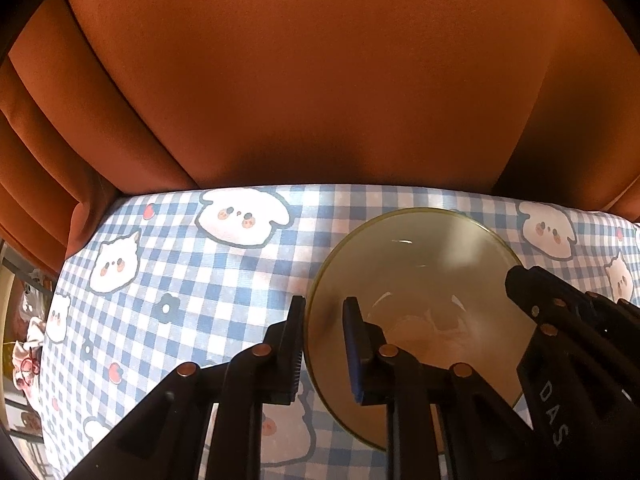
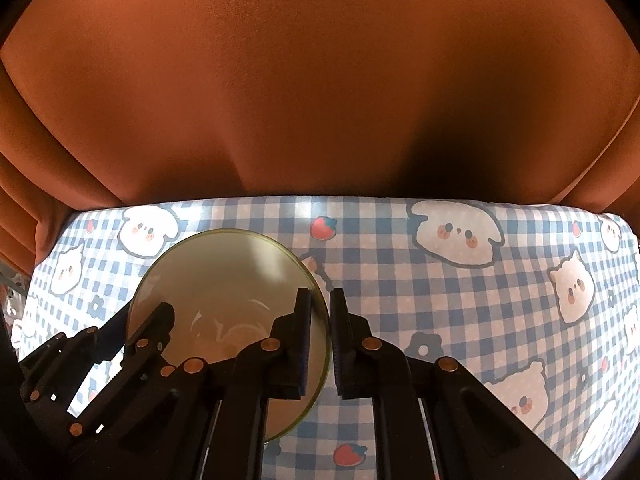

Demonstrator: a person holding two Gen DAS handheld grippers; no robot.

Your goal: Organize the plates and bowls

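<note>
While only one dish shows in either view, a translucent yellow-green glass bowl (image 1: 420,280), the sorting looks to be at an early or middle stage: no stack, rack or second plate is visible, so what is done and what is left cannot be judged beyond this single piece. The bowl sits on the worktop (image 1: 180,264), which is covered in a blue-checked cloth with cartoon animals, and both tools are at its rim from opposite sides.

The left gripper (image 1: 324,344) straddles the bowl's left rim, one finger outside and one inside, with a visible gap on both sides of the glass, so it reads as released, not yet clamped. The right gripper (image 2: 320,340) straddles the right rim (image 2: 326,320) the same way; its fingers stand closer together, but whether they press the glass I cannot tell.

For room, the worktop lies bare to the left of the bowl in the left view and to the right of it in the right view. Its far edge runs near the bowl, and an orange curtain (image 1: 320,80) hangs just beyond, so pushing away offers little margin. At the far left, past the worktop's side edge, some clutter (image 1: 28,340) shows, too blurred to name.
</note>
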